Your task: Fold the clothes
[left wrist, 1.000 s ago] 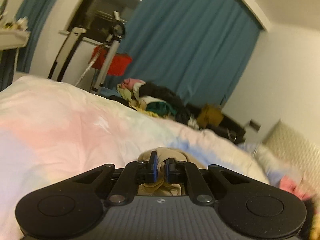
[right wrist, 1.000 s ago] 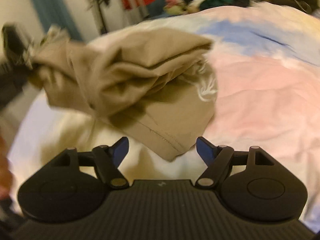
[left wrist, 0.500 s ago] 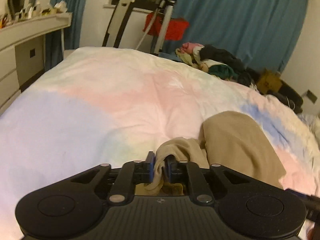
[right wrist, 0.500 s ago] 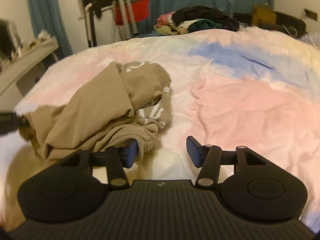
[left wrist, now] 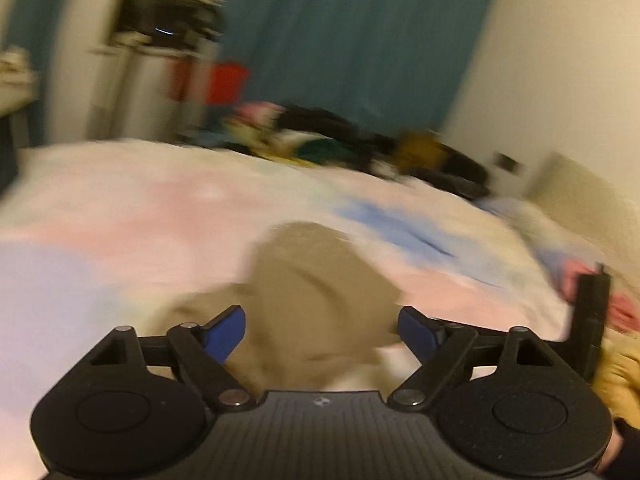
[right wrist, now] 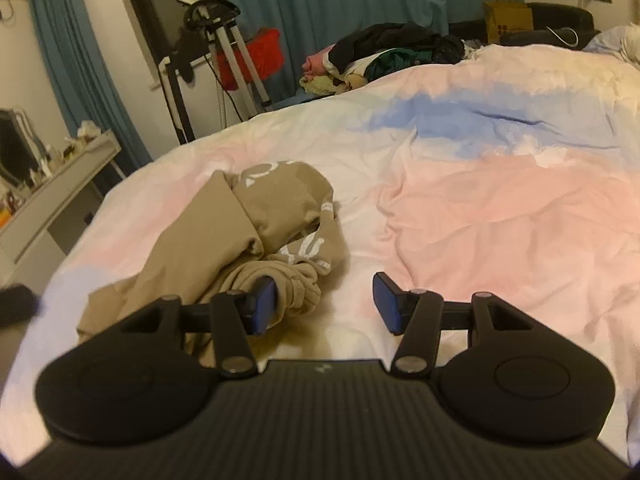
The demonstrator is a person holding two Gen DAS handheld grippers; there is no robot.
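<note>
On the pastel bedspread (right wrist: 500, 200), at about ten o'clock from your right gripper (right wrist: 324, 302), lies the tan garment (right wrist: 256, 232), crumpled in a heap with white lettering showing on its upper folds. Your right gripper's jaws stand wide apart and grasp nothing; the left blue pad (right wrist: 265, 305) sits just against a bunched edge of the cloth, though you cannot tell from this view whether it presses it, and the right pad is over bare cover.

Your left gripper (left wrist: 322, 330) is likewise spread wide and released, with the tan garment (left wrist: 316, 280) lying between and beyond its pads at twelve o'clock; that view is badly blurred, so the folds cannot be read. At three o'clock in the left view a dark upright piece of the other tool (left wrist: 590, 312) shows at the frame's edge, near something yellow that is too smeared to name.

Farther off, at one o'clock in the right view, a pile of clothes (right wrist: 384, 56) sits past the far edge of the bed before the teal curtain (right wrist: 360, 0). At eleven o'clock stands a white-legged tripod (right wrist: 236, 60) with a red object (right wrist: 260, 56) behind it, and at nine o'clock a cluttered shelf (right wrist: 60, 176).
</note>
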